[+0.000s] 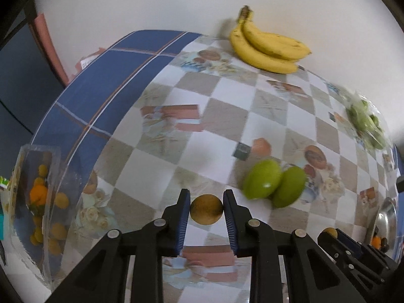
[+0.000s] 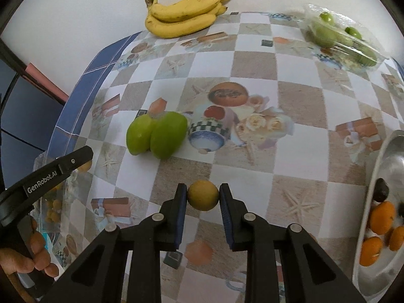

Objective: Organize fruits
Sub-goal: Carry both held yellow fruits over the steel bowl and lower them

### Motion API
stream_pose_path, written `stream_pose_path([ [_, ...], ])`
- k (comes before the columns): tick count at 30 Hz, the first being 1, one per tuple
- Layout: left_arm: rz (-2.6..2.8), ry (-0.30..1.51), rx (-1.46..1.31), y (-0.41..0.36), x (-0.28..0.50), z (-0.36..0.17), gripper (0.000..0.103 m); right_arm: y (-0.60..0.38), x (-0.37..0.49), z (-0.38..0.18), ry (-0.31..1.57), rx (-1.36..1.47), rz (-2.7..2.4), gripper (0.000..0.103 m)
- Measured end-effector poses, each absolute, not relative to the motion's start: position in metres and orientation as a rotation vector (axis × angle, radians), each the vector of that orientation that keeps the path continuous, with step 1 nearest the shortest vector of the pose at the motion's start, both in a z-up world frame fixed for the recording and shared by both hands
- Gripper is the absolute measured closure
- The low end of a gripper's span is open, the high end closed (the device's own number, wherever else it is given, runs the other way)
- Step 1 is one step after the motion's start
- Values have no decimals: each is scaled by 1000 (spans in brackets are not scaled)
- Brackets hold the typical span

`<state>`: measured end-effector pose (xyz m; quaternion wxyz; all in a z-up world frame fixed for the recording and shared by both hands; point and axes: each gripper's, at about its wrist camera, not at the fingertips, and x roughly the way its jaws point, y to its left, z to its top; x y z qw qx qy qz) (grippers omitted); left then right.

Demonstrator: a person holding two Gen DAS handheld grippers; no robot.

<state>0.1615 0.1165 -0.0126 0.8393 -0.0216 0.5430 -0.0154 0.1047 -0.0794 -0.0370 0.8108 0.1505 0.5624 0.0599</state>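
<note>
Both grippers pinch small round fruits above the table (image 2: 252, 75): left gripper (image 1: 206, 208) grips a brown one (image 1: 206, 209), right gripper (image 2: 203, 195) a yellow one (image 2: 203, 195), seemingly bound for the tray (image 2: 378, 156) holding oranges (image 2: 381, 217).

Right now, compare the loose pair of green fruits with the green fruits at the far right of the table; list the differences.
The loose pair of green fruits lies bare on the tablecloth; the packaged green fruits sit inside clear plastic. The loose pair is mid-table, nearer both grippers; the packaged ones are at the far right corner by the wall. The pair numbers two, touching; the package holds more. Both are smooth and green.
</note>
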Motion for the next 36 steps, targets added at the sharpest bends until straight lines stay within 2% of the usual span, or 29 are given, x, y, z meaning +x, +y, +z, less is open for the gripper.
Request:
stream_pose_path([
  [19, -149, 1093, 49, 25, 138, 14, 74, -146, 72, -17, 1172, 339, 28, 76],
  [36, -343, 1038, 227, -107, 92, 29, 74, -273, 31, -12, 1136, 453, -229, 76],
])
